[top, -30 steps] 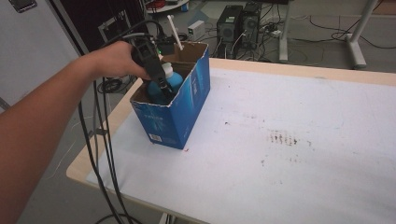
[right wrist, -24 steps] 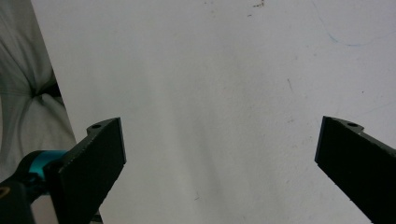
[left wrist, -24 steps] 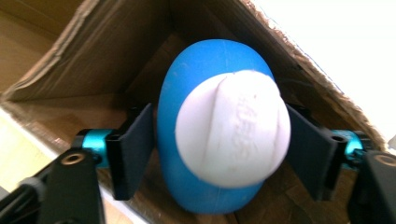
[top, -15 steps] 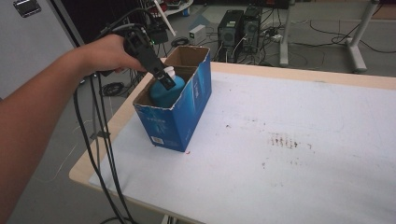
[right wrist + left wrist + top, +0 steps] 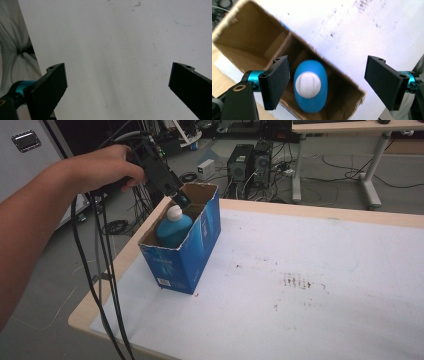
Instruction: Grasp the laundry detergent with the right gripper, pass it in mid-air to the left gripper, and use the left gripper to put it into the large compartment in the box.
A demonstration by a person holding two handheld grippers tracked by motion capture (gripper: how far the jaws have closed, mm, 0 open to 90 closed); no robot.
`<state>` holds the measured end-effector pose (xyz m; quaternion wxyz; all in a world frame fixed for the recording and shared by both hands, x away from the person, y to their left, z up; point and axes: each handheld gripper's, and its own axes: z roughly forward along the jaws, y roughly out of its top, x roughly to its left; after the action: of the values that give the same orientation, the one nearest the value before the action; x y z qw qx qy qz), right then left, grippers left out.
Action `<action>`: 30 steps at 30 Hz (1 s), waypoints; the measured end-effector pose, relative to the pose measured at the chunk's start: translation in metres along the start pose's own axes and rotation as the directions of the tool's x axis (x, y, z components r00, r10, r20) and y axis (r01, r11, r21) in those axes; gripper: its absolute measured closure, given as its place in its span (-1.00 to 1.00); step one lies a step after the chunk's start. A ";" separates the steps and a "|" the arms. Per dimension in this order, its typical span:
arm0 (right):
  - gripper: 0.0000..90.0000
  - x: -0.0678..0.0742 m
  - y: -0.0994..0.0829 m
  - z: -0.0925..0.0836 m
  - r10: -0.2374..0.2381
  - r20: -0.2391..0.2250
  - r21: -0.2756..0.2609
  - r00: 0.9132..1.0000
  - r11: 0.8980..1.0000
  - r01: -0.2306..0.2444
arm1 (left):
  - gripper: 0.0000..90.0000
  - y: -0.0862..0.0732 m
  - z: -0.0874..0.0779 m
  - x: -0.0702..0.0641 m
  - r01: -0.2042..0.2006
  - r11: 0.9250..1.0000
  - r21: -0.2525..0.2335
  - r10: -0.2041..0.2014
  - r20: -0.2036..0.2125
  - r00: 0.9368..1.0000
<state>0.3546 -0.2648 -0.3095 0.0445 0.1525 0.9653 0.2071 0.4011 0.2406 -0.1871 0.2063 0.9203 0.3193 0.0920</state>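
Note:
A blue bottle [image 5: 172, 231] with a white cap [image 5: 308, 84] stands upright inside an open blue cardboard box [image 5: 192, 255] near the table's left edge. My left gripper [image 5: 179, 199] hangs above the box's far end, clear of the bottle. Its jaws have just been opening, and nothing is between them. In the left gripper view the left gripper [image 5: 329, 83] looks straight down on the bottle [image 5: 310, 86], which sits below the wide-apart jaws. My right gripper [image 5: 117, 87] is open over the bare white tabletop.
The box's far compartment [image 5: 249, 50] is brown inside with nothing in it. The white table cover [image 5: 320, 285] carries a few dark stains right of centre. Cables [image 5: 100, 270] trail off the table's left edge. Computer towers [image 5: 250, 167] and a desk stand on the floor behind.
The left gripper has let go of the bottle, opened and risen out of the box toward the upper left. The bottle stays in the box.

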 end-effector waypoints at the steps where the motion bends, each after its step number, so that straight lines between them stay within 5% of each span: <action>1: -0.97 0.000 0.000 0.000 -0.001 0.001 -0.001 1.000 1.000 0.001 | -0.55 0.003 -0.001 -0.001 -0.003 1.000 -0.012 0.003 -0.002 1.000; 5: -0.98 0.000 0.000 -0.001 -0.001 0.002 -0.009 1.000 1.000 0.001 | -0.55 0.014 0.000 -0.005 -0.005 0.999 -0.050 0.007 0.042 0.999; 12: -0.97 0.001 -0.001 -0.003 0.004 0.003 -0.014 1.000 1.000 -0.004 | -0.55 0.029 0.010 -0.018 -0.089 0.996 -0.031 0.092 0.093 0.991; 16: -0.98 0.002 0.000 -0.003 0.002 0.002 -0.018 1.000 1.000 -0.002 | -0.76 0.039 0.016 -0.026 -0.117 0.992 -0.047 0.121 0.092 0.988; 22: -0.98 0.002 0.002 -0.002 0.000 0.001 -0.023 1.000 1.000 0.000 | -0.93 0.058 0.026 -0.046 -0.235 0.971 -0.034 0.237 0.107 0.965; 30: -0.98 0.001 0.004 -0.001 0.005 0.001 -0.025 1.000 1.000 -0.005 | -0.96 0.086 0.046 -0.068 -0.271 0.962 -0.045 0.275 0.118 0.954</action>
<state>0.3550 -0.2617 -0.3070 0.0466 0.1544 0.9622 0.2193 0.4094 0.1227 -0.1931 0.2237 0.9565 0.1746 0.0672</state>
